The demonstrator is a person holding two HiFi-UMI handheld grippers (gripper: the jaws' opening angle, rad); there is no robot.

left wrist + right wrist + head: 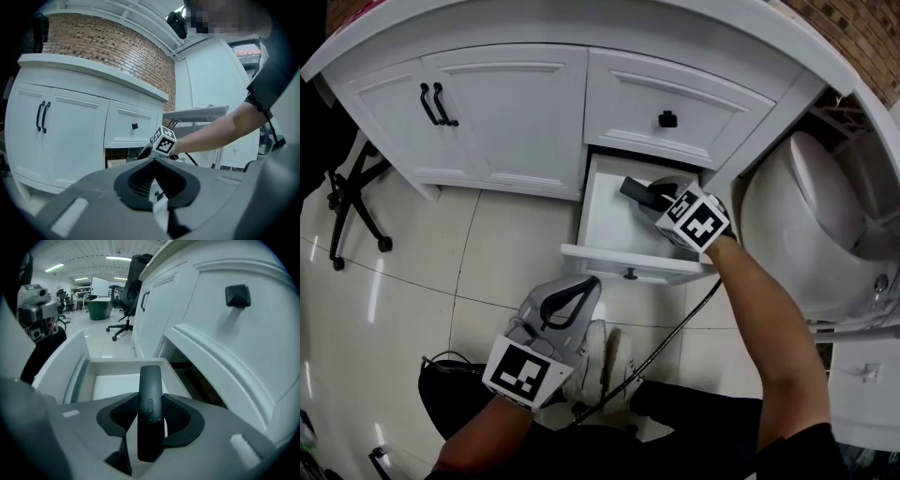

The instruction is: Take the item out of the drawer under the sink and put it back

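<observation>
The right gripper (659,197) sits just inside the open drawer (602,225), its jaws pinching a slim dark remote (150,414) that points lengthwise over the drawer's white bottom. The left gripper (587,283) hangs out in front of the drawer, over the floor tiles (516,244), its jaw tips pressed together on nothing.
</observation>
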